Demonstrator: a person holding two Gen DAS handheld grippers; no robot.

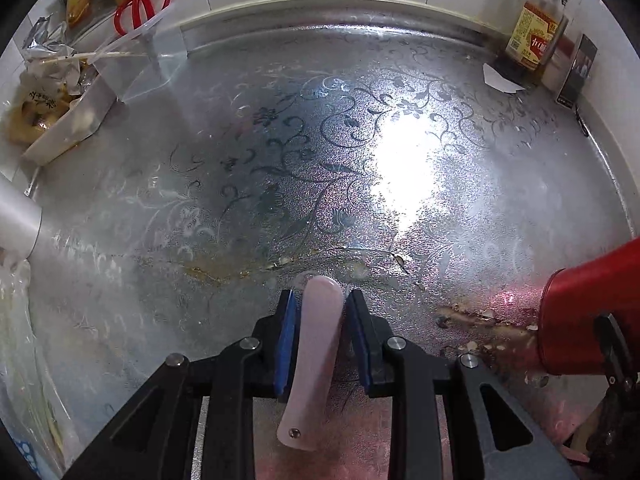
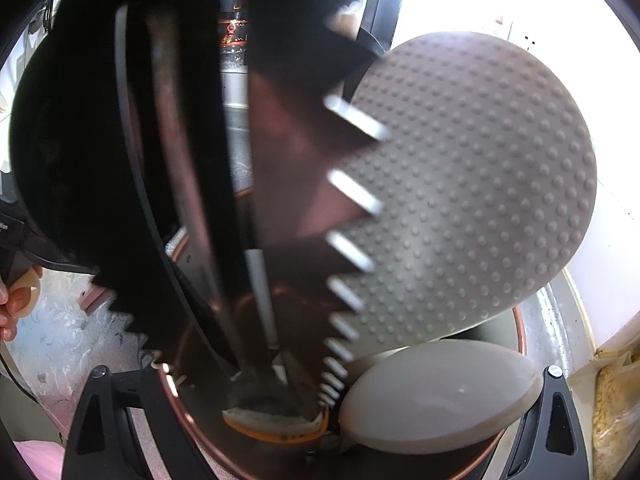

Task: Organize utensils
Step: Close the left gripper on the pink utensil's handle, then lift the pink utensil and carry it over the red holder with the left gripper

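1. While the left gripper (image 1: pixel 318 340) points steeply down at the countertop (image 1: pixel 280 168), a pale pink handle (image 1: pixel 312 364) stands between its two blue-padded fingers (image 1: pixel 286 344).
2. That handle is smooth, rounded at its far end, slightly flared toward the near end, and carries a small metal rivet close to that end; what it belongs to cannot be seen.
3. Both pads sit right against the handle's sides, so the left gripper appears to be clamped on it, with the handle running along the fingers and tilted a little to the left.
4. Under it the countertop is silvery and embossed with a dark floral scroll pattern, with brownish stains just beyond the handle's tip.
5. A red container (image 1: pixel 592 312) shows at the right edge of the left wrist view.
6. Red-handled scissors (image 1: pixel 140 4) lie at the far left corner, and a sauce bottle (image 1: pixel 536 24) stands at the far right corner.
7. From the right wrist view, the right gripper (image 2: pixel 320 420) shows only its two black fingers at the bottom corners, spread on either side of the container's copper-coloured rim (image 2: pixel 192 420); I cannot tell whether they press on it.
8. Inside stand a grey dimpled rice paddle (image 2: pixel 472 192), a pale spoon bowl (image 2: pixel 440 396), and a dark slotted turner (image 2: pixel 304 152).
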